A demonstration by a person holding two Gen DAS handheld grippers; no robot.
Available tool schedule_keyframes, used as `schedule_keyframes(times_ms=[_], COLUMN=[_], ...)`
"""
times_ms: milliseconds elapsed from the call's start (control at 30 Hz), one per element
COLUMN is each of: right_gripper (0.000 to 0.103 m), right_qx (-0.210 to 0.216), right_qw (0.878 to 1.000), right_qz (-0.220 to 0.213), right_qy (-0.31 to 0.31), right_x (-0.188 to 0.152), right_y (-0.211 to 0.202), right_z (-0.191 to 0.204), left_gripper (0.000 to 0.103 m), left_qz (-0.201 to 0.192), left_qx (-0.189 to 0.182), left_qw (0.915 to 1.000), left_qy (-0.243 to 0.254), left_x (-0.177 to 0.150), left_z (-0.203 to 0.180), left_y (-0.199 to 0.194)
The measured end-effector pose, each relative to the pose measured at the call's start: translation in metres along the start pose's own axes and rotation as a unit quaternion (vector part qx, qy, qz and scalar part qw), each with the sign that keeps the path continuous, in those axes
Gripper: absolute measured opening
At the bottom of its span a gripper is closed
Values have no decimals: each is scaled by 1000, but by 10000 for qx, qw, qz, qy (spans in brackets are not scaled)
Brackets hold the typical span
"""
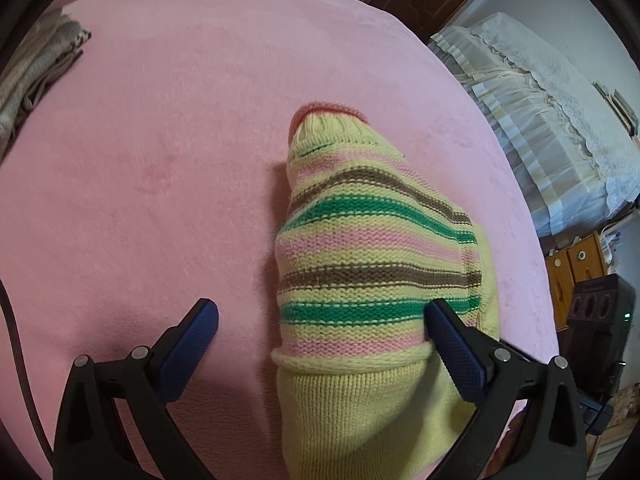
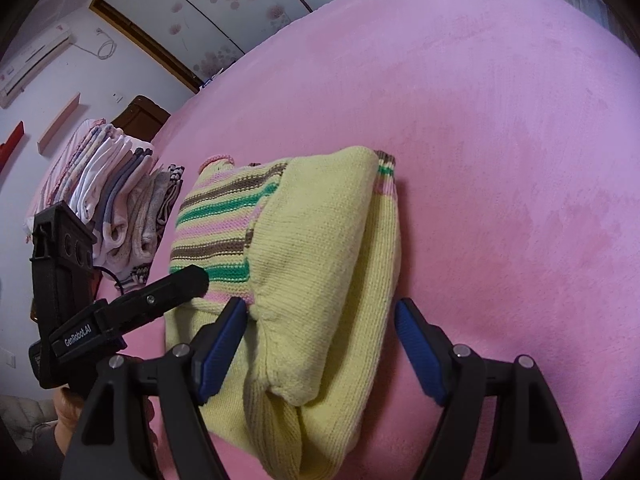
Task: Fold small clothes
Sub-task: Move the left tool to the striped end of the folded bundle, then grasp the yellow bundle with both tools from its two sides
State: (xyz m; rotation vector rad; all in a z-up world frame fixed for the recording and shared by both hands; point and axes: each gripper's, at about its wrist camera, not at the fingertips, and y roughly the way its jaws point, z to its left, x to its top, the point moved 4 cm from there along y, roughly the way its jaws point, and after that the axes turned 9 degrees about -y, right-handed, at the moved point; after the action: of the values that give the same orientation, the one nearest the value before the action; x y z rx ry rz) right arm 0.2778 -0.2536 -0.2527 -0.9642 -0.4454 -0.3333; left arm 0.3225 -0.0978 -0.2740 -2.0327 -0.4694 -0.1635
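Observation:
A small knitted sweater (image 1: 372, 248), yellow with pink, brown and green stripes, lies folded on the pink bed cover (image 1: 160, 160). It also shows in the right wrist view (image 2: 316, 264), with a plain yellow part folded over the striped part. My left gripper (image 1: 320, 320) is open low over the sweater's near end; its right finger rests on the knit and its left finger is over the bare cover. My right gripper (image 2: 320, 320) is open, its jaws straddling the sweater's near yellow end. The left gripper's body (image 2: 120, 304) shows at the left of the right wrist view.
A stack of folded clothes (image 2: 116, 200) stands on the bed's far left, also at the left wrist view's upper left (image 1: 36, 76). A lace-covered piece of furniture (image 1: 540, 112) and wooden cabinets (image 1: 576, 268) stand beyond the bed's right edge.

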Motion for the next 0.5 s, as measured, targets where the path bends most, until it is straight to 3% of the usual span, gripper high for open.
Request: schedule_keyframes(times_ms=[167, 500], right_gripper=[76, 75], right_qx=[490, 560], right_qw=[9980, 9978], right_qz=[15, 68], right_qy=[402, 341], right_x=[-6, -7], right_y=[11, 9], right_z=[-10, -12], left_gripper=[102, 102], left_qz=[111, 250], left_qx=[-174, -349], left_qw=[9995, 9990], left_qy=[-218, -106], left_x=[-4, -18], left_z=[4, 13], left_y=[9, -7])
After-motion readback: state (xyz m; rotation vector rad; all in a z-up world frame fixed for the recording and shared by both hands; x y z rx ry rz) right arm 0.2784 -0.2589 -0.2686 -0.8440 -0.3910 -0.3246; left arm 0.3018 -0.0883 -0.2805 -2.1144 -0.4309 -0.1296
